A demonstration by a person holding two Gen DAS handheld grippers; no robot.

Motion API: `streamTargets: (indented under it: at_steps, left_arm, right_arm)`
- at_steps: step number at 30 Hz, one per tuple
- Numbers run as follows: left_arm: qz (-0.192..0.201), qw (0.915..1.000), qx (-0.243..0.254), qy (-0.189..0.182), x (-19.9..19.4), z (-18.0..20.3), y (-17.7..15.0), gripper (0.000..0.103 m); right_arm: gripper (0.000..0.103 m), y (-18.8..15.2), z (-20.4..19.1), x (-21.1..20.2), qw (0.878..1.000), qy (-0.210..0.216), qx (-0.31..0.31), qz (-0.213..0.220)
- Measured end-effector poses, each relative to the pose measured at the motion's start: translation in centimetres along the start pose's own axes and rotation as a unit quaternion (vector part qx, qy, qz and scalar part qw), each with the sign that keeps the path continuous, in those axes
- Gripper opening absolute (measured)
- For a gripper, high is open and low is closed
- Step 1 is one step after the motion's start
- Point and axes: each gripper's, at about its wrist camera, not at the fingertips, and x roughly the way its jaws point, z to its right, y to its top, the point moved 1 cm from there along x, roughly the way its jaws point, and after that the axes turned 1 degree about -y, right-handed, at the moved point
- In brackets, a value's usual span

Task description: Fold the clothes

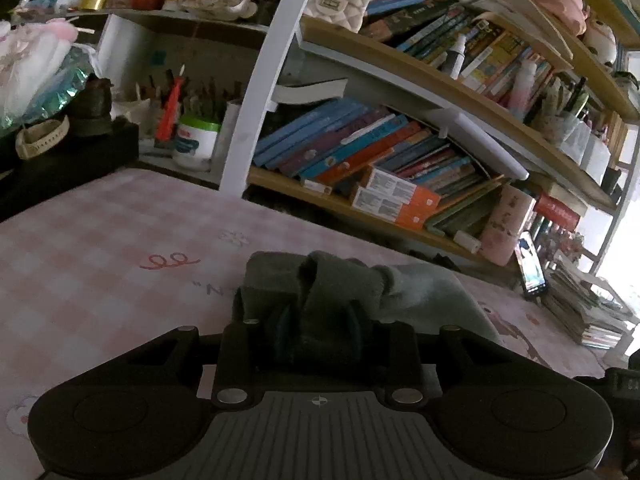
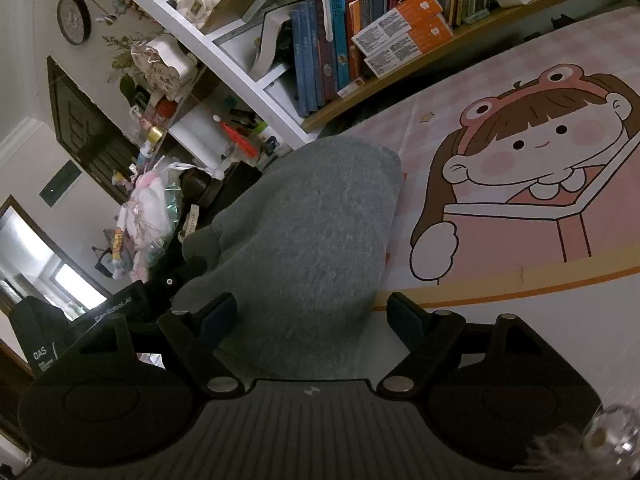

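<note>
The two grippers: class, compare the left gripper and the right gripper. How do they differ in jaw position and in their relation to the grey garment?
1. The left gripper has its jaws close together; the right gripper has its jaws spread wide.
2. The left gripper has a bunched fold of the grey garment between its fingers; the right gripper's fingers straddle the cloth's edge without pinching it.

Both are black and point slightly down over the pink checked cover.

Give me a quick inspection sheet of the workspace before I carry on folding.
Surface: pink checked mat with cartoon girl print.
Job's things: grey garment, bunched at one end.
Clutter: phone propped by magazine stack.
Grippers: left gripper has a bunched fold of the garment between its fingers; right gripper open, straddling the garment's near edge.
Cables: nothing seen.
Surroundings: bookshelf crammed with books; wall clock.
</note>
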Motion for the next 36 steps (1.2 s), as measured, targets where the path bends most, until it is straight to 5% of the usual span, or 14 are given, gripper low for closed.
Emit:
streamTargets:
  at_steps: [10,14,18,21,25,28,31,32,35,36]
  left_arm:
    - [-0.008,0.9998,0.018,0.006,0.3,0.6,-0.4,0.032]
    - [0.006,0.9999,-0.012,-0.008,-0.5,0.0,-0.2,0.009]
    - [0.081,0.9924,-0.075,-0.055,-4.0,-1.6,1.1,0.002]
    - [0.083,0.9913,-0.09,-0.049,-4.7,-2.5,1.5,0.002]
    - [0.014,0.9946,-0.102,-0.01,-2.0,-3.9,-0.8,0.003]
    - [0.02,0.993,-0.115,-0.016,-1.9,-4.4,-1.3,0.004]
    - [0.021,0.991,-0.129,-0.029,-2.4,-4.8,-0.9,0.011]
    - [0.024,0.991,-0.128,-0.03,-2.7,-4.9,-0.8,0.021]
    - [0.027,0.9929,-0.112,-0.029,-3.2,-4.9,-0.4,0.085]
    - [0.024,0.9939,-0.103,-0.03,-3.2,-4.7,-0.4,0.086]
  right_arm:
    - [0.081,-0.1,-0.1,0.0,1.0,0.0,0.0,0.001]
    - [0.081,-0.1,-0.1,-0.1,1.0,0.002,0.0,0.004]
    - [0.081,0.1,-0.1,-0.4,1.0,0.008,0.001,0.014]
    - [0.081,0.1,-0.1,-0.5,1.0,0.015,-0.001,0.018]
    - [0.081,0.1,-0.2,-0.4,1.0,0.014,-0.004,0.015]
    - [0.081,0.1,-0.1,-0.3,1.0,0.01,-0.002,0.012]
    - [0.081,0.1,0.0,-0.2,1.0,0.01,0.0,0.011]
    - [0.081,0.1,0.0,-0.3,1.0,0.01,-0.001,0.011]
    - [0.081,0.1,0.0,-0.2,1.0,0.011,-0.001,0.009]
    - [0.081,0.1,0.0,-0.1,1.0,0.011,0.001,0.007]
